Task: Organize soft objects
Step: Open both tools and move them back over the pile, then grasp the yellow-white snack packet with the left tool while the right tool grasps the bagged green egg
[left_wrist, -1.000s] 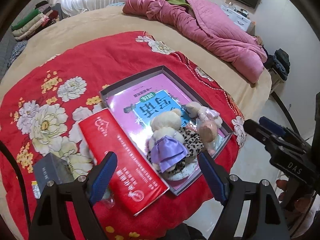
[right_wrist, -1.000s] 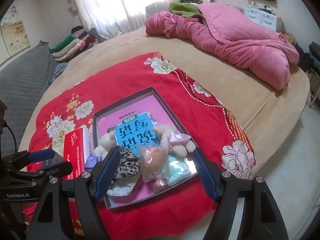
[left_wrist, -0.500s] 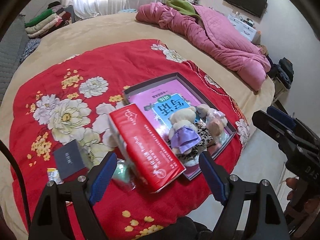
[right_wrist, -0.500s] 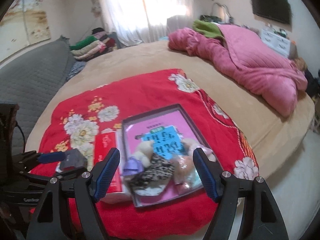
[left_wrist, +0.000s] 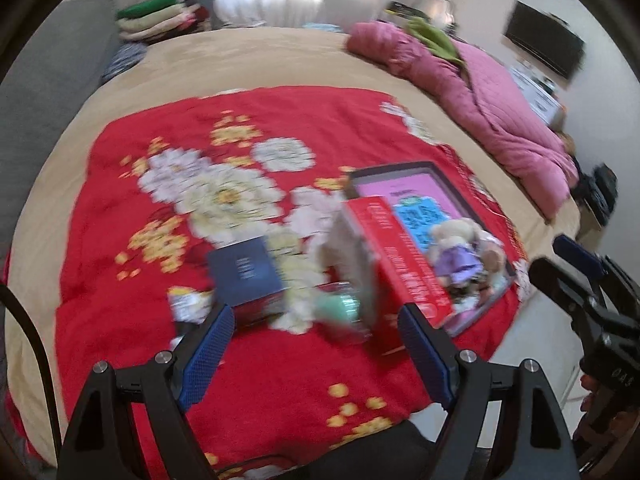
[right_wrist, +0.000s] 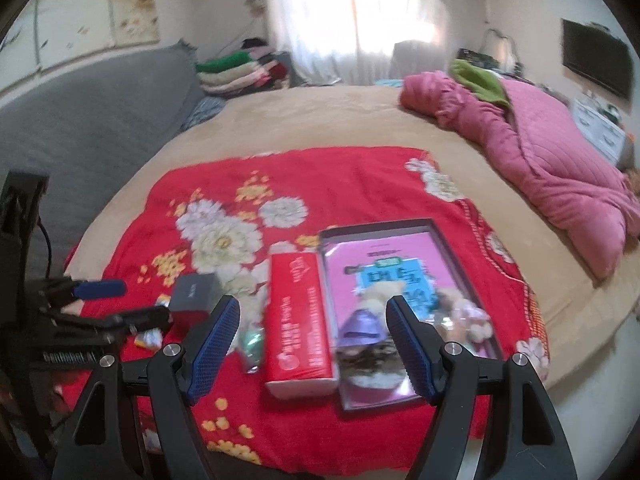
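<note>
A plush bear in a purple dress (left_wrist: 456, 256) (right_wrist: 362, 326) lies with other small soft toys (right_wrist: 468, 320) in a shallow dark tray (left_wrist: 436, 168) (right_wrist: 384, 226) lined with a pink sheet. A pale green wrapped soft item (left_wrist: 340, 306) (right_wrist: 251, 340) lies on the red floral cloth (left_wrist: 248, 128) left of a red book (left_wrist: 400, 256) (right_wrist: 298, 316). My left gripper (left_wrist: 316, 354) is open and empty, just in front of the green item. My right gripper (right_wrist: 312, 346) is open and empty, above the near end of the red book.
A dark blue box (left_wrist: 246, 270) (right_wrist: 196, 292) and small wrappers (right_wrist: 150, 336) lie on the cloth at left. A pink quilt (right_wrist: 540, 152) lies on the tan bed. Folded clothes (right_wrist: 236, 72) are stacked at the back. The bed edge is at right.
Both grippers have swung left and pulled back, so the tray and red book have shifted right in both views. The blue box and green item now sit between my left fingers. Both grippers stay open.
</note>
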Demonstrator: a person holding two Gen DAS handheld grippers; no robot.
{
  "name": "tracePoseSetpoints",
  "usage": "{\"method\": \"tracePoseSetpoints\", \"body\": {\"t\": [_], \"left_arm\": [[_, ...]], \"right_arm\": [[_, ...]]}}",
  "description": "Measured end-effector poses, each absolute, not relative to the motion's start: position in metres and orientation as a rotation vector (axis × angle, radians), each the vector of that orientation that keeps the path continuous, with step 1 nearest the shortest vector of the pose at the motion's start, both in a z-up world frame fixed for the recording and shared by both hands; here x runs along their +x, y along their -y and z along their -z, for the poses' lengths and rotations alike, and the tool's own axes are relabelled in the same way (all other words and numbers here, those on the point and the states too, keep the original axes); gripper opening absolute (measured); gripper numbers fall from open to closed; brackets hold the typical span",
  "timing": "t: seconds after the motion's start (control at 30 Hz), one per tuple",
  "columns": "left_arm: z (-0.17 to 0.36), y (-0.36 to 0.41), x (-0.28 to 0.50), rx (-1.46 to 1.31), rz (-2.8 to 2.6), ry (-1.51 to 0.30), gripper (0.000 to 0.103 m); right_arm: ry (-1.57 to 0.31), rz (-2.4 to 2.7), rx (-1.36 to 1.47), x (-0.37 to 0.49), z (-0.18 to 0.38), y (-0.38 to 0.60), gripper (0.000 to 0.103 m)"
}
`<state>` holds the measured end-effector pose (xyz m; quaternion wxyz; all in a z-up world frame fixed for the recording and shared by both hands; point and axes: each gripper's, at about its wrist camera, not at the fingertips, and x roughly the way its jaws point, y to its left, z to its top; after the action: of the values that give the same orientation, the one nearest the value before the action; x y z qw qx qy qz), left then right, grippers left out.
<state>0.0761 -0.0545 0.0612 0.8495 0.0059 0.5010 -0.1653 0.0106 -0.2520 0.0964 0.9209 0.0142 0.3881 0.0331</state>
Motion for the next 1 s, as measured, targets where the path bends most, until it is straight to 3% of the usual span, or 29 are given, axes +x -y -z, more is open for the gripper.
{"method": "tracePoseSetpoints", "body": {"t": [0.47, 1.0], "left_arm": [[-0.005, -0.064, 0.090, -0.102, 0.147, -1.168, 0.084], [0.086, -0.065, 0.132, -0.097, 0.110, -1.352, 0.084]], "right_arm": [[-0.974, -0.249, -0.252, 0.044, -0.022, 0.142, 0.077], [-1.088, -0.193, -0.895, 0.076, 0.092, 0.092, 0.077]]}}
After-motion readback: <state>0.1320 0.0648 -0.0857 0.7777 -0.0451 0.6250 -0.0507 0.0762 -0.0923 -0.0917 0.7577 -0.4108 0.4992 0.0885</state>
